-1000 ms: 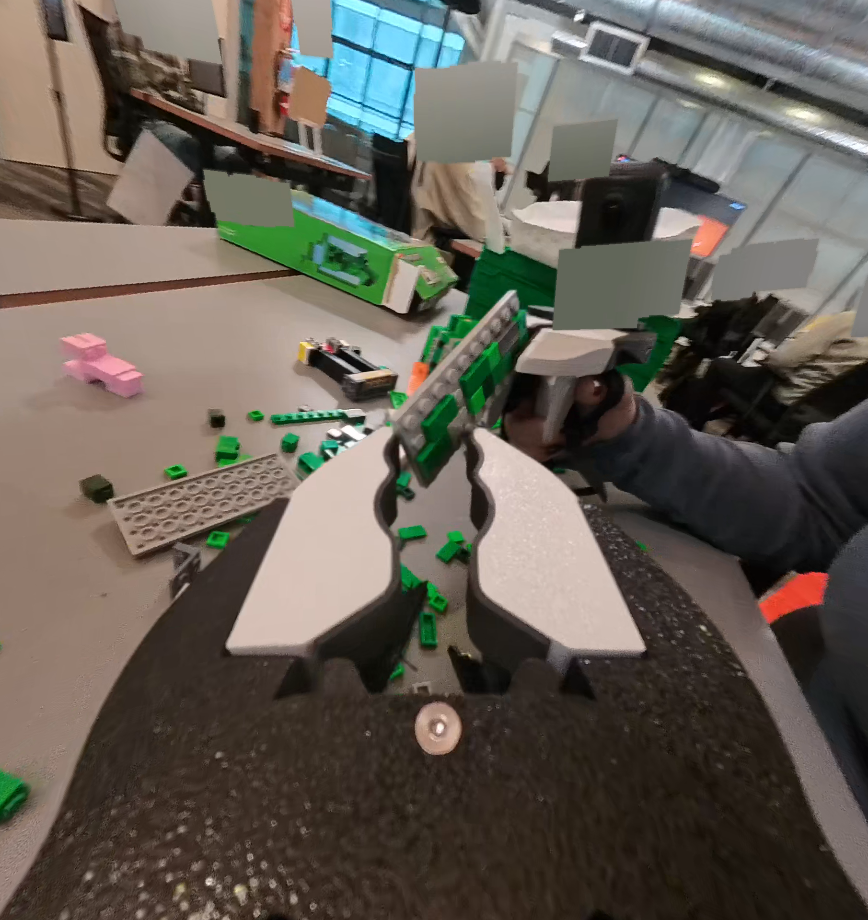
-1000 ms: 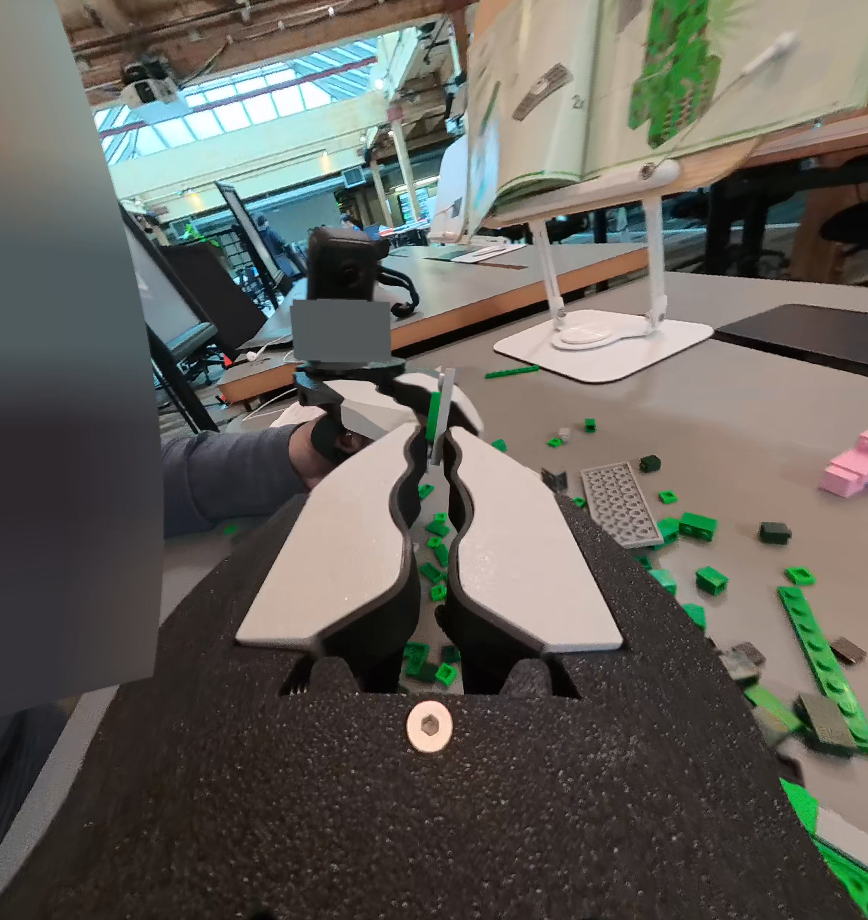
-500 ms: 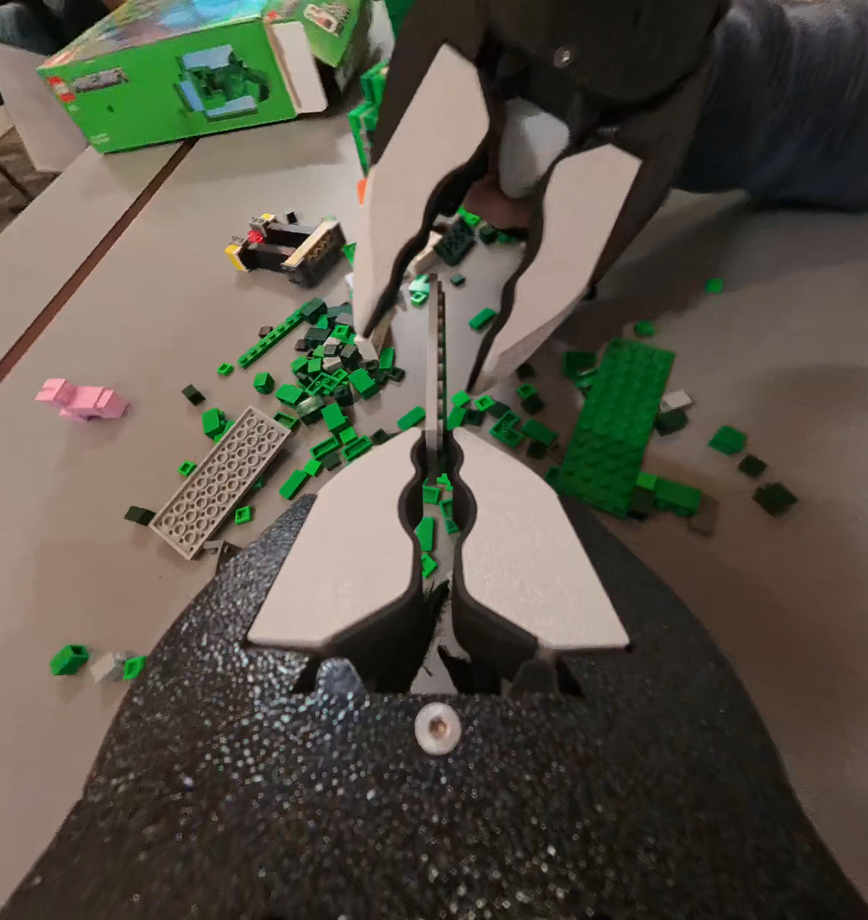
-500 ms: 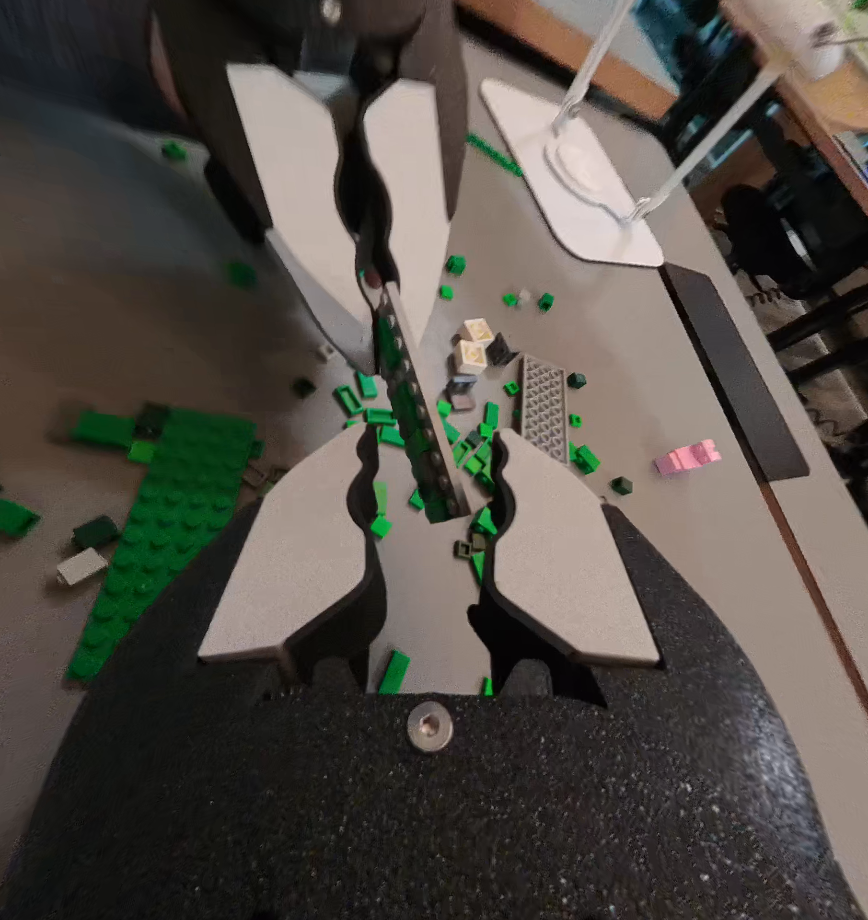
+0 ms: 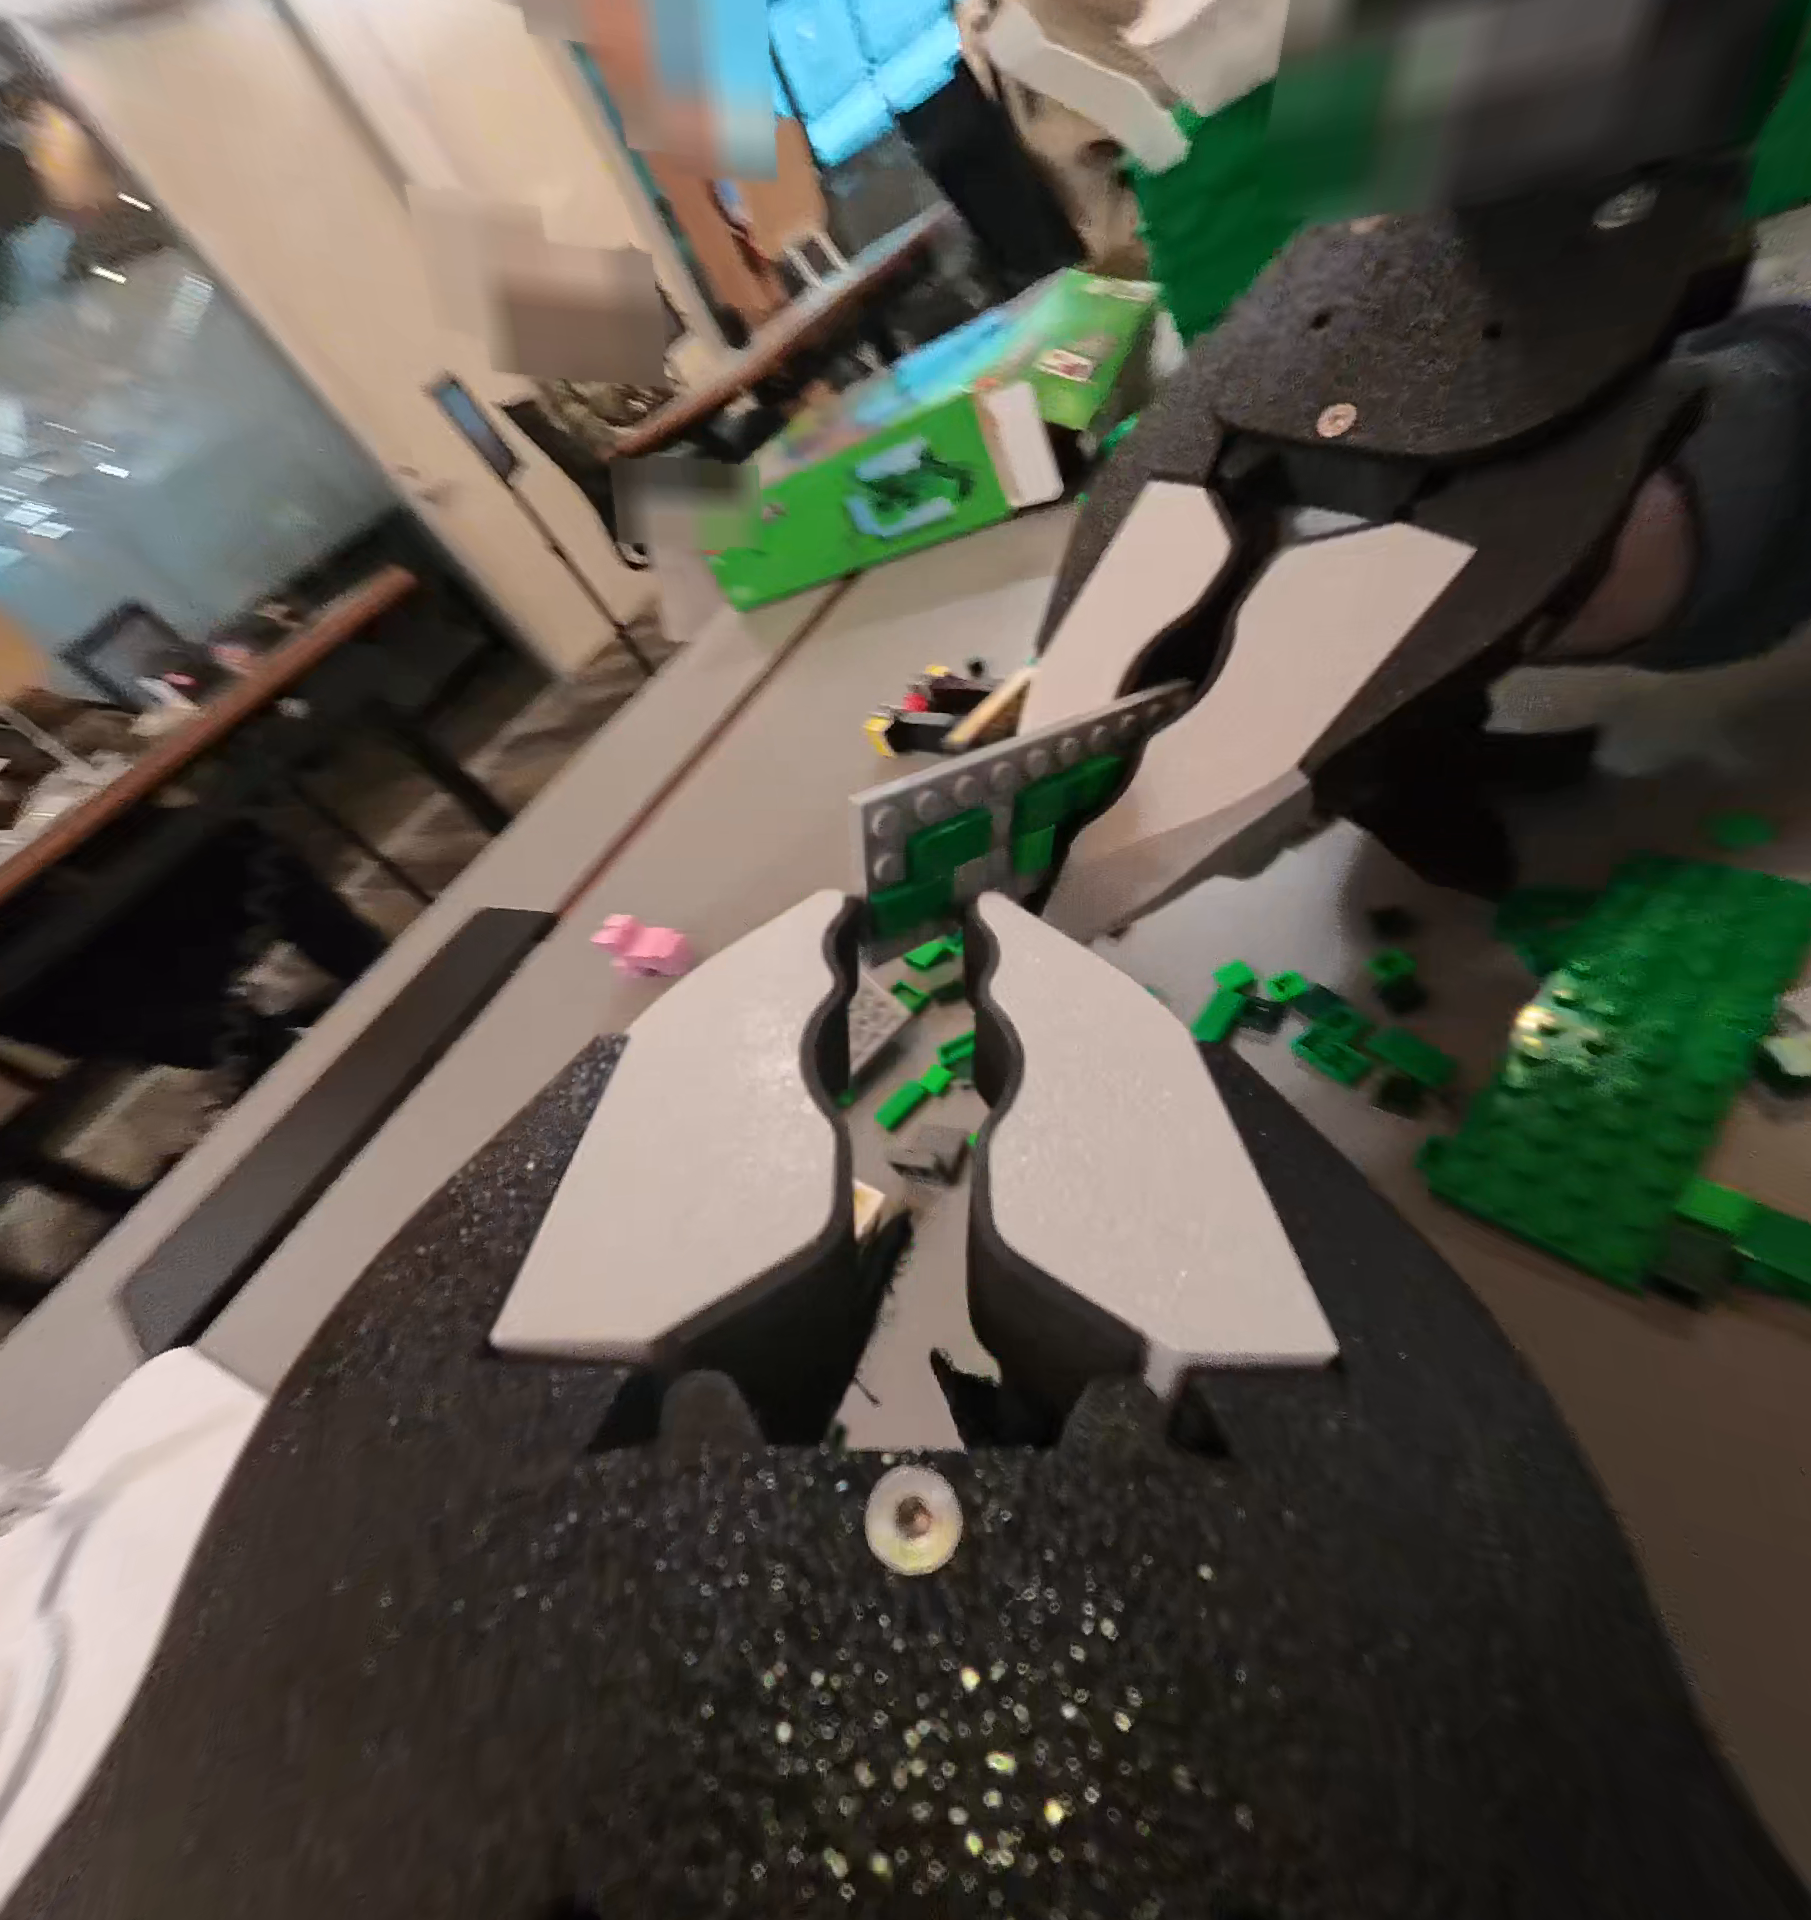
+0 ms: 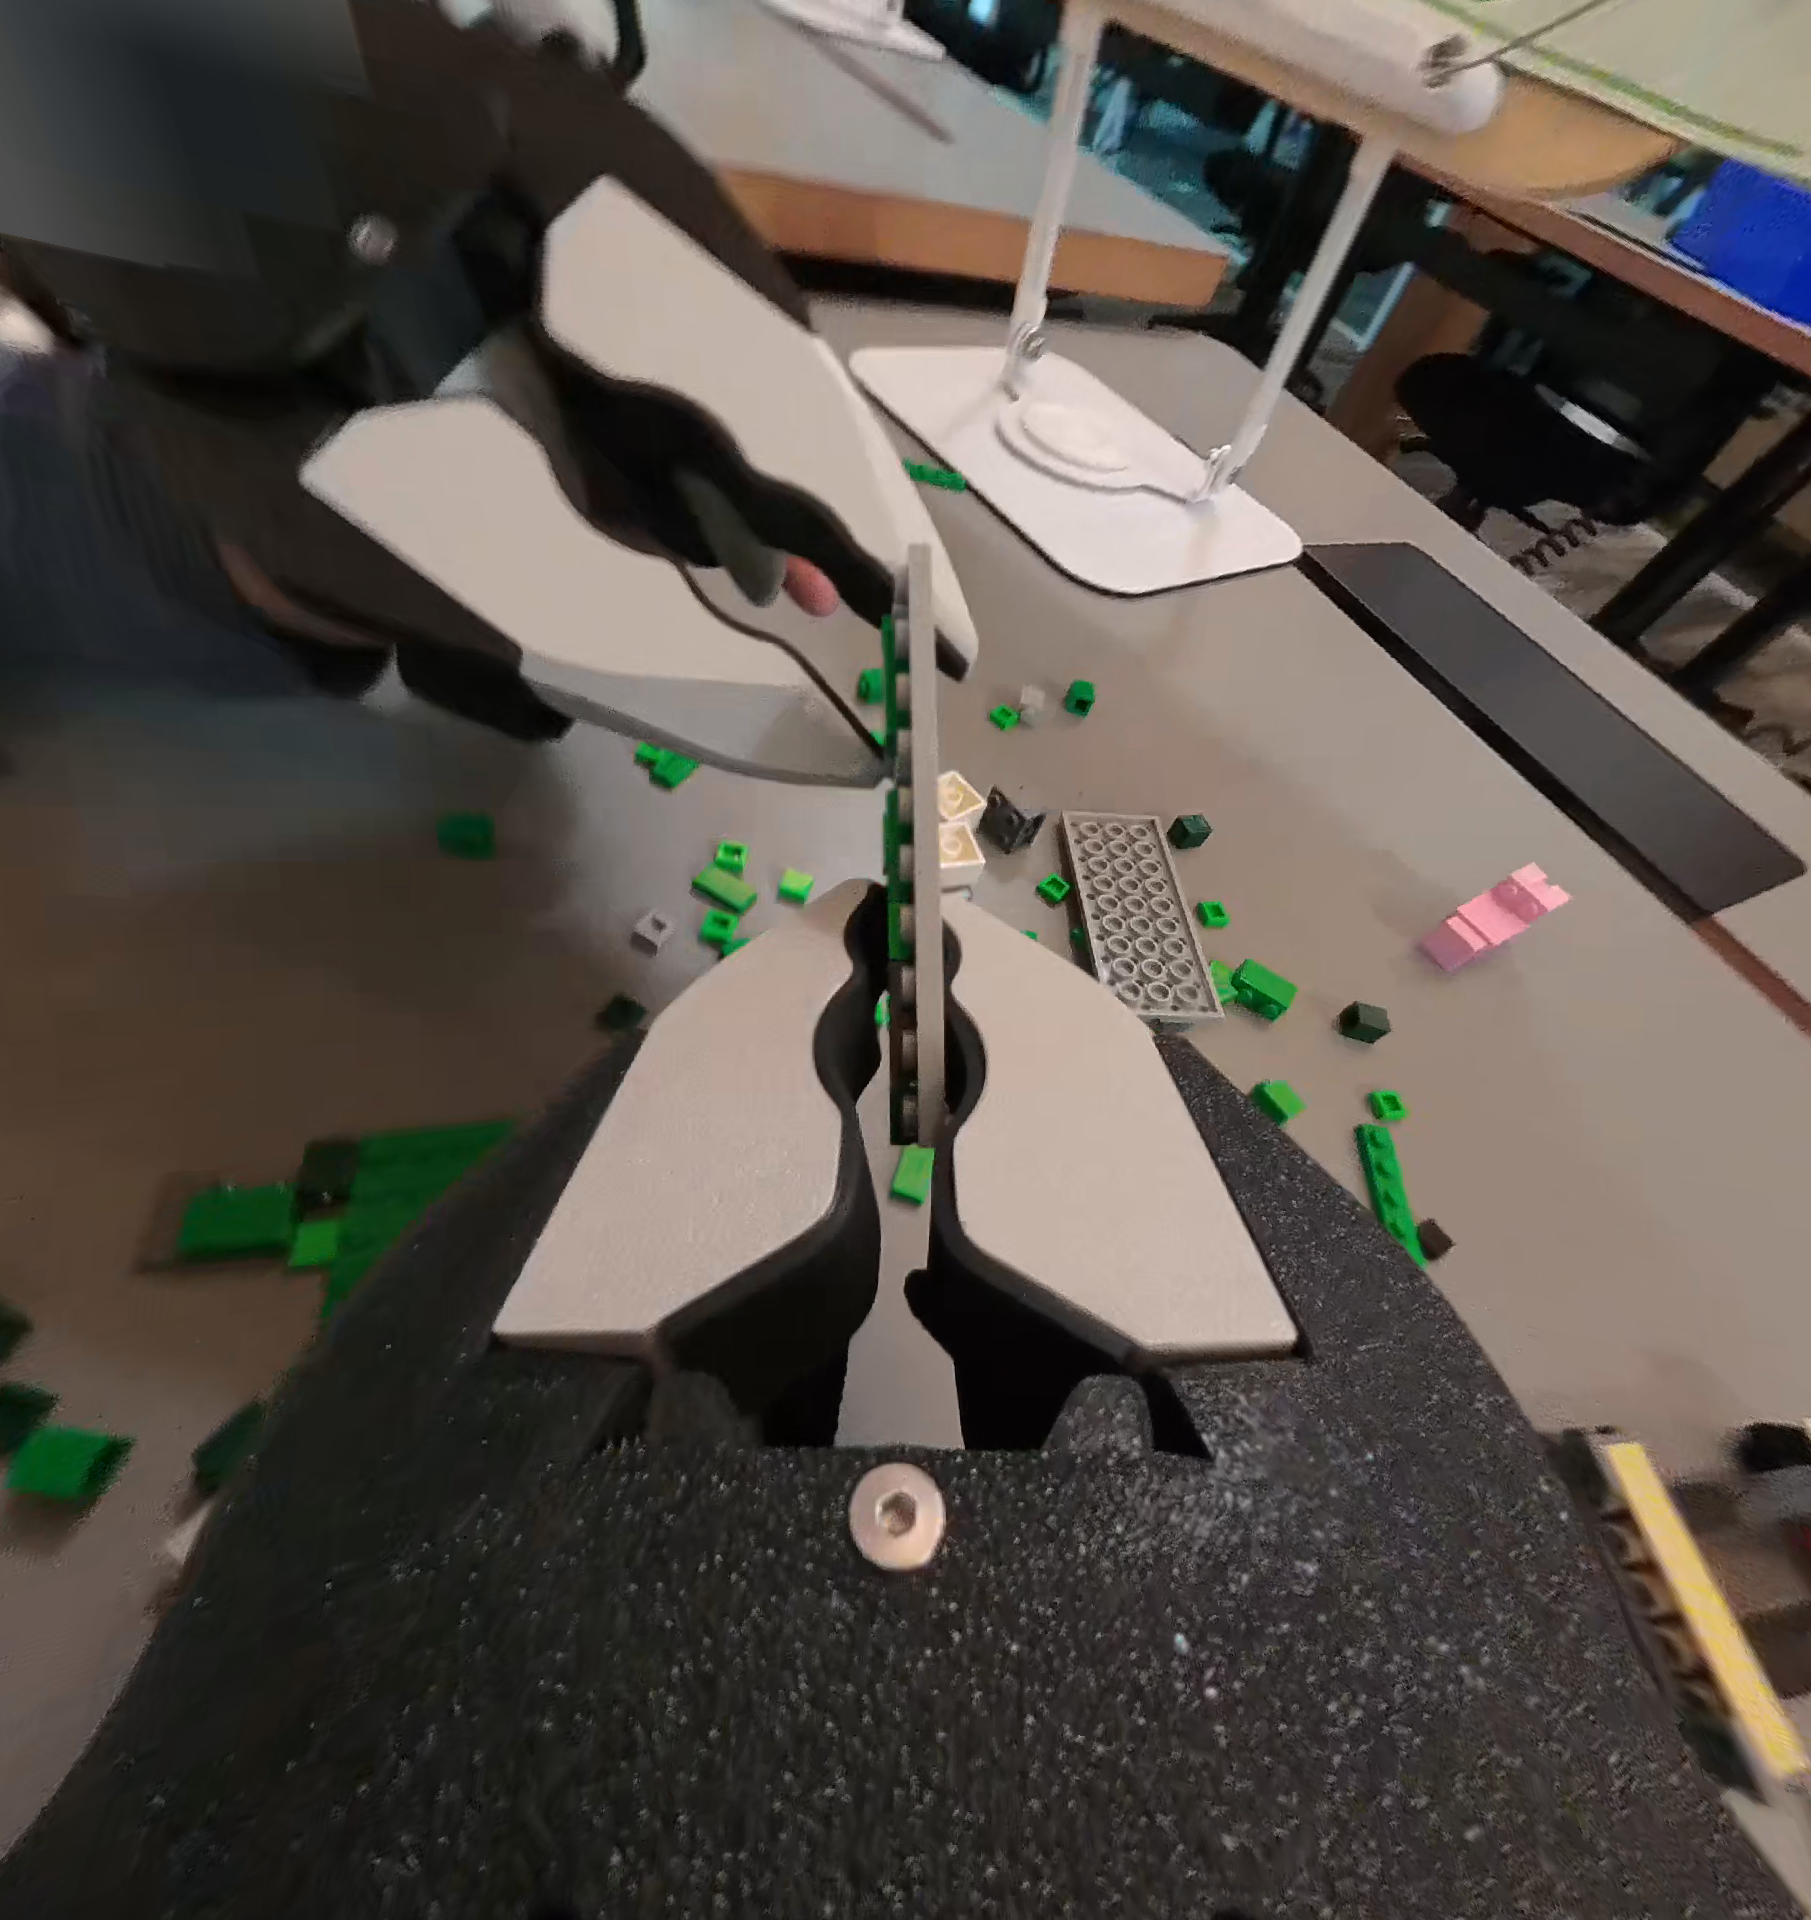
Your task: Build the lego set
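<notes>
Above a grey table point(image 6: 1400, 748) strewn with green bricks point(image 6: 735, 888), the right gripper point(image 6: 911, 925) clamps a grey plate point(image 6: 920, 831) edge-on, jaws nearly closed. The left gripper point(image 5: 916, 914), tilted, jaws narrowly apart, grips the plate's far end.

The right tool point(image 6: 906, 925) clamps a grey plate point(image 6: 920, 831) edge-on. At eleven o'clock, the left tool point(image 6: 911, 686) touches its far end. Green pieces point(image 6: 724, 888) litter the tabletop point(image 6: 1296, 779).
</notes>
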`<state>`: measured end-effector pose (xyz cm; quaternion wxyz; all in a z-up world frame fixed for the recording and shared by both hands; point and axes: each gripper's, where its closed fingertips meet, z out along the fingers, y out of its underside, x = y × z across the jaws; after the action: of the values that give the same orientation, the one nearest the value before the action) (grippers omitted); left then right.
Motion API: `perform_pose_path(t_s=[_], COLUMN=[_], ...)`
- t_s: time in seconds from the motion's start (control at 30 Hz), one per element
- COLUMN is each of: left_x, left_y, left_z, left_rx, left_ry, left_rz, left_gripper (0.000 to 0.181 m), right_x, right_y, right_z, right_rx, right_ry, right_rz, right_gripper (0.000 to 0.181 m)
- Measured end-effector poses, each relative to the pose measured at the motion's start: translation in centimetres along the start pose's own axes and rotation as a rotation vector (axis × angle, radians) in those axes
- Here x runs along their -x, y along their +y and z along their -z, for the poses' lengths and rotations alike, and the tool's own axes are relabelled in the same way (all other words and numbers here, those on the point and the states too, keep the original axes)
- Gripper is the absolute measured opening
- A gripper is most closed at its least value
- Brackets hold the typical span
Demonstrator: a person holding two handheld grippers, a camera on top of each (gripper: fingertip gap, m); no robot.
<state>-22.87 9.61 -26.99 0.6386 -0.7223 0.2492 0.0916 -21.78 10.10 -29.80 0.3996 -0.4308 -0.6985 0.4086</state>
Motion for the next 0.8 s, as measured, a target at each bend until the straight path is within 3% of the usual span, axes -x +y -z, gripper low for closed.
perform_pose_path(t_s=[0.27, 0.47, 0.8], left_x=[1.9, 0.9, 0.9], left_y=[-1.2, -0.8, -0.8], left_z=[0.7, 0.2, 0.2], left_rx=[-0.069, -0.070, -0.078], left_ry=[-0.190, -0.077, -0.055], left_rz=[-0.014, 0.094, 0.144], left_gripper=[0.015, 0.013, 0.007], right_x=[-0.8, -0.5, 0.0], right_y=[-0.2, -0.2, 0.2], right_z=[0.0, -0.1, -0.3], right_rx=[-0.044, -0.052, -0.051], right_ry=[0.048, 0.029, -0.011], right_rz=[-0.084, -0.076, -0.032], right_gripper=[0.005, 0.005, 0.005])
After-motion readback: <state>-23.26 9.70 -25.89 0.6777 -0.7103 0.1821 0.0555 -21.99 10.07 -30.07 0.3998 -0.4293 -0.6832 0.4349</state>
